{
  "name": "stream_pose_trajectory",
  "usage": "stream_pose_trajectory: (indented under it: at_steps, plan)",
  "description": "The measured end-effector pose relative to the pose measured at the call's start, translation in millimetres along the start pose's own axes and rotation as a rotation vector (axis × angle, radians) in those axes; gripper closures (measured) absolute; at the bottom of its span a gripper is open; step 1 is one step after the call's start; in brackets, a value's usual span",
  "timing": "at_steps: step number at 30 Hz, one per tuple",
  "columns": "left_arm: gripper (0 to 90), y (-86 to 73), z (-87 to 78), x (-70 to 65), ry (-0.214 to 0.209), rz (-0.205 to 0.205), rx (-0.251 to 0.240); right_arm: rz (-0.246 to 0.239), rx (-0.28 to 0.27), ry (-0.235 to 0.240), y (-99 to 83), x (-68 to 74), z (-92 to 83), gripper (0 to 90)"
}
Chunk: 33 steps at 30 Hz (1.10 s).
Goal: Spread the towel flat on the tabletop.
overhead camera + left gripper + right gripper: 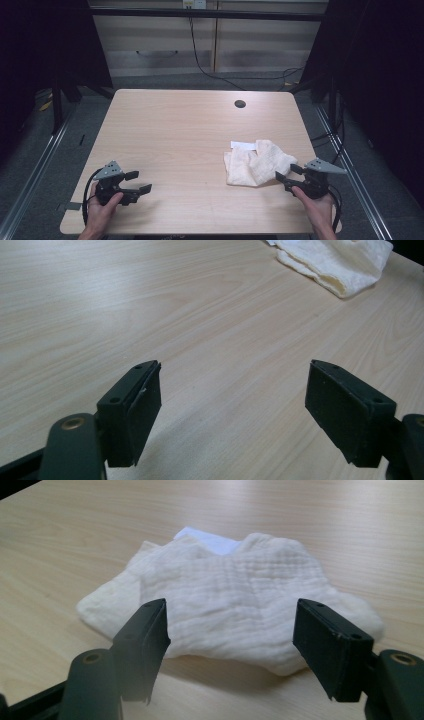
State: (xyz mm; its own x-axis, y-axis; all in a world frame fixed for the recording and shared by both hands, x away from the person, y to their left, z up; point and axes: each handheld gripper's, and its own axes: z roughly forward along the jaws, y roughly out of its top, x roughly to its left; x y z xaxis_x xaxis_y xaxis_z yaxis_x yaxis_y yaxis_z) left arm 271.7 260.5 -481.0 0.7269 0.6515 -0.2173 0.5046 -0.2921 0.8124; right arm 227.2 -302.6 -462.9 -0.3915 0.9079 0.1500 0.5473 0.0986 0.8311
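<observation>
Right of centre in the high view, a crumpled cream cloth (257,164) lies on the wooden table (175,140), partly covering a white paper slip (243,145). Just beside it, the right gripper (286,176) gapes wide, empty. At lower left, the left gripper (138,182) gapes wide too, holding nothing.
</observation>
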Motion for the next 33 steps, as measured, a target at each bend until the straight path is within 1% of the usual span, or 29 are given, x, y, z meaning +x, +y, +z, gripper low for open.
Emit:
stream_pose_trajectory:
  at_steps: [2,4,5,7,8,9,10,11,12,14,15,16,17,19,21,22,23,24,25,26,27,28,30,31,32,33]
  plan:
    - [22.3,-0.1,-0.6,0.2,0.000,-0.001,0.000,-0.005,0.002,0.004,1.1,0.8,0.4,31.7]
    - [22.2,-0.2,-0.6,1.1,-0.002,-0.006,-0.001,-0.019,0.004,0.022,5.9,3.4,1.6,31.9]
    - [22.1,-0.1,0.1,1.7,-0.001,-0.013,-0.004,-0.028,0.003,0.037,10.8,5.6,3.0,33.3]
    - [21.3,-0.1,0.4,1.8,0.001,-0.016,-0.003,-0.032,0.005,0.041,12.7,6.1,3.8,33.4]
    - [21.3,-0.1,0.4,1.9,0.011,-0.015,-0.006,-0.028,0.005,0.049,15.1,6.8,5.2,35.2]
    - [19.5,-0.4,0.8,2.3,0.029,-0.020,-0.009,-0.020,0.012,0.073,18.8,8.8,8.9,37.5]
    - [19.4,-0.5,0.5,3.2,0.036,-0.023,-0.010,-0.022,0.018,0.072,19.9,10.0,10.6,37.5]
    - [19.4,-0.9,0.5,3.4,0.034,-0.034,-0.019,-0.029,0.028,0.070,21.2,11.3,12.4,37.4]
    - [19.4,-0.9,-0.1,3.8,0.030,-0.035,-0.021,-0.036,0.031,0.074,22.5,12.0,14.3,37.4]
    - [19.4,-0.8,-0.8,3.6,0.031,-0.033,-0.025,-0.041,0.034,0.076,24.1,12.4,15.8,37.5]
    - [19.4,-0.8,-1.4,3.6,0.032,-0.029,-0.029,-0.053,0.044,0.079,28.4,12.0,18.8,38.0]
    - [19.4,-1.0,-1.9,3.2,0.031,-0.030,-0.030,-0.053,0.044,0.079,28.4,12.0,18.8,38.0]
    - [19.4,-1.1,-2.3,3.2,0.028,-0.033,-0.034,-0.043,0.043,0.085,32.5,9.9,21.8,40.3]
    - [19.4,-1.1,-2.4,3.1,0.026,-0.031,-0.034,-0.046,0.049,0.091,34.5,9.3,23.7,41.2]
    - [19.1,-1.1,-2.4,2.8,0.015,-0.027,-0.035,-0.059,0.057,0.086,39.7,8.0,32.8,40.7]
    - [19.1,-1.1,-2.4,2.4,0.014,-0.029,-0.037,-0.059,0.057,0.086,39.7,8.0,32.8,40.7]
    - [20.3,-1.1,-1.7,1.8,0.013,-0.026,-0.032,-0.054,0.061,0.084,38.8,6.4,38.5,41.3]
    - [21.5,-1.1,-1.7,1.8,0.013,-0.026,-0.032,-0.054,0.061,0.084,38.8,6.4,38.5,41.3]
    - [21.7,-1.2,-1.5,1.2,0.019,-0.017,-0.026,-0.042,0.071,0.073,37.3,3.5,43.3,46.6]
    - [21.7,-1.1,-1.1,0.4,0.019,-0.015,-0.026,-0.042,0.071,0.073,37.3,3.5,43.3,46.6]
    - [21.7,-0.8,-1.2,0.1,0.016,-0.009,-0.024,-0.043,0.083,0.066,36.8,1.9,45.0,44.7]
    - [21.7,-0.6,-1.3,-0.7,0.019,-0.007,-0.025,-0.034,0.102,0.070,36.3,-2.2,47.0,41.8]
    - [21.7,-0.6,-1.4,-0.8,0.018,-0.006,-0.023,-0.033,0.100,0.076,36.3,-3.3,47.0,42.6]
    - [21.7,-0.6,-1.6,-0.8,0.020,-0.007,-0.024,-0.035,0.101,0.089,36.2,-4.0,46.1,43.2]
    - [21.6,-0.6,-1.9,-0.4,0.021,-0.007,-0.024,-0.041,0.102,0.080,36.1,-3.8,45.2,42.7]
    - [21.6,-0.5,-2.0,0.0,0.020,-0.011,-0.025,-0.042,0.107,0.079,35.7,-3.8,44.3,44.1]
